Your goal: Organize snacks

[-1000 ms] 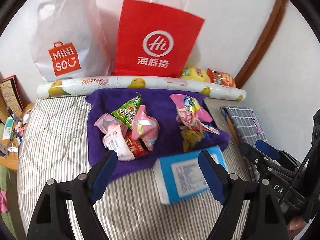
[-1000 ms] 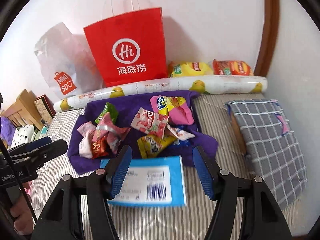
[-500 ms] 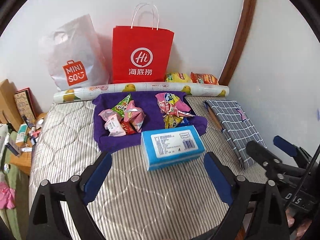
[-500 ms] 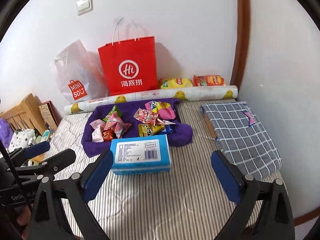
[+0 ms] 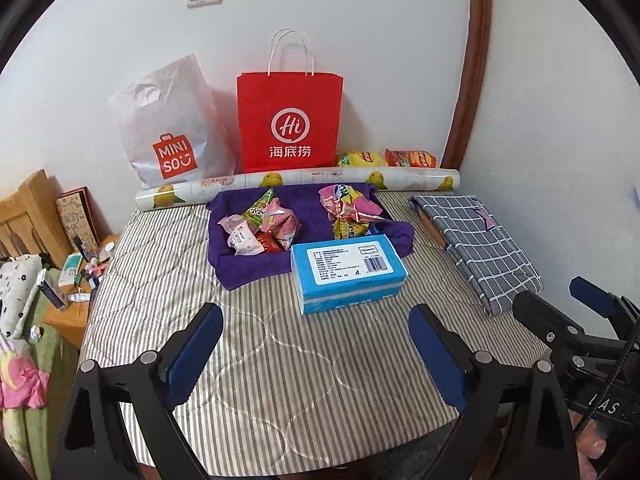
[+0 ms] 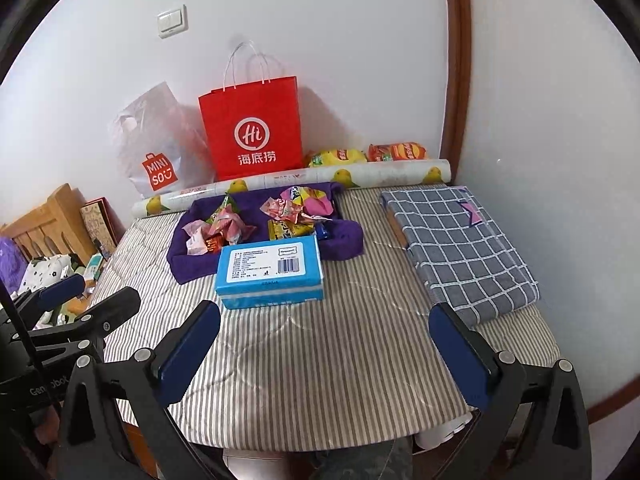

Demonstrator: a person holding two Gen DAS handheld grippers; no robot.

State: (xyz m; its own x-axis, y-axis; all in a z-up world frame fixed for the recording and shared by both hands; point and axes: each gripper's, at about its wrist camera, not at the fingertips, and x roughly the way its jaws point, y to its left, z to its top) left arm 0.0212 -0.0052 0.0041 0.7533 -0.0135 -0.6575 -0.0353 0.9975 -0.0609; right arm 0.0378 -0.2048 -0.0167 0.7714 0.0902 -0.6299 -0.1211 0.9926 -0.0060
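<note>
Two heaps of wrapped snacks, a left one (image 5: 264,228) and a right one (image 5: 348,212), lie on a purple towel (image 5: 248,268) on the striped mattress. A blue tissue box (image 5: 347,276) rests flat at the towel's front edge. My left gripper (image 5: 314,320) hovers short of the box, open and empty. In the right wrist view the same box (image 6: 270,272) and towel (image 6: 188,264) sit ahead of my right gripper (image 6: 325,312). Its jaws are opening with nothing between them. Each gripper shows at the other view's edge, the right gripper (image 5: 560,328) and the left gripper (image 6: 80,304).
Against the wall stand a red paper bag (image 5: 290,120) and a white plastic bag (image 5: 168,128), with a printed paper roll (image 5: 296,182) and two chip bags (image 5: 384,158). A folded grey checked cloth (image 5: 480,240) lies right. A cluttered nightstand (image 5: 76,292) stands left.
Both grippers have drawn back from the blue box and lifted a little, and their jaws have spread wider. The box stays at the towel's front edge.
</note>
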